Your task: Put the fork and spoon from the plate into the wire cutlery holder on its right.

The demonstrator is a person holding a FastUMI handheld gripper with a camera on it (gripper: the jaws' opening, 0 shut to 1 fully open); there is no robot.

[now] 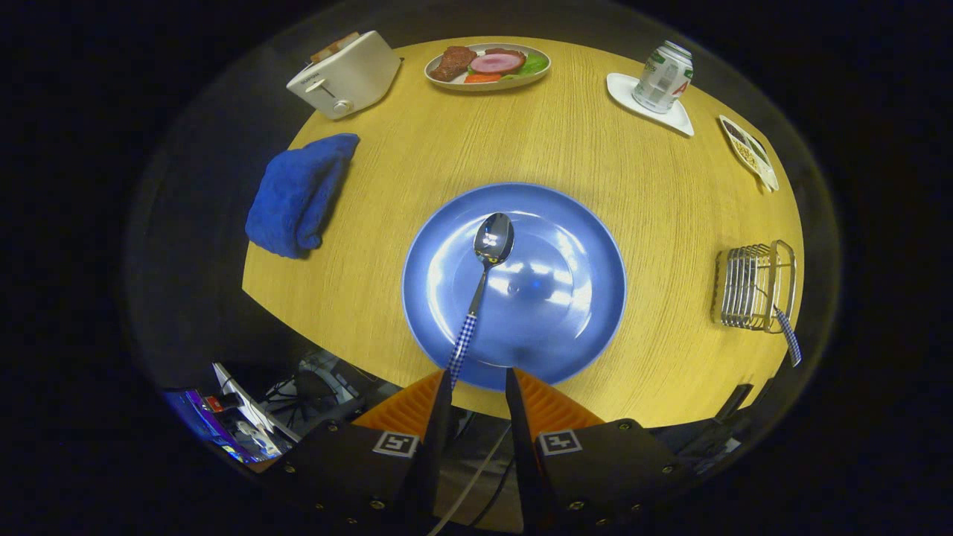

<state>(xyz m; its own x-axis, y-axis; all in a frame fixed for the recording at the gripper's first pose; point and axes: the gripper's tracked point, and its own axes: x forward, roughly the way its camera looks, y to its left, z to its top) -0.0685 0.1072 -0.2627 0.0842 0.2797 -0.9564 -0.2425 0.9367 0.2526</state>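
Note:
A blue plate (pixel 573 298) lies on the round wooden table just ahead of my fingers. On it rests a metal spoon (pixel 488 257) with a blue-checked handle, its bowl pointing away from me. The handle's end reaches the plate's near rim, right beside my left fingertip (pixel 444 376). My gripper (pixel 478 372) hovers open at that rim, with a gap between the fingers and nothing pressed between them. To the right of the plate stands the wire cutlery holder (pixel 752 286). A blue-checked handle (pixel 788 339) sticks out of it towards me; the piece's head is hidden inside the wires.
A folded blue cloth (pixel 298 193) lies left of the plate. Beyond it stand a white toaster (pixel 346 74), a dish of food (pixel 488 65), a can on a white coaster (pixel 663 78) and a small tray (pixel 748 152). The table's near edge runs under my fingers.

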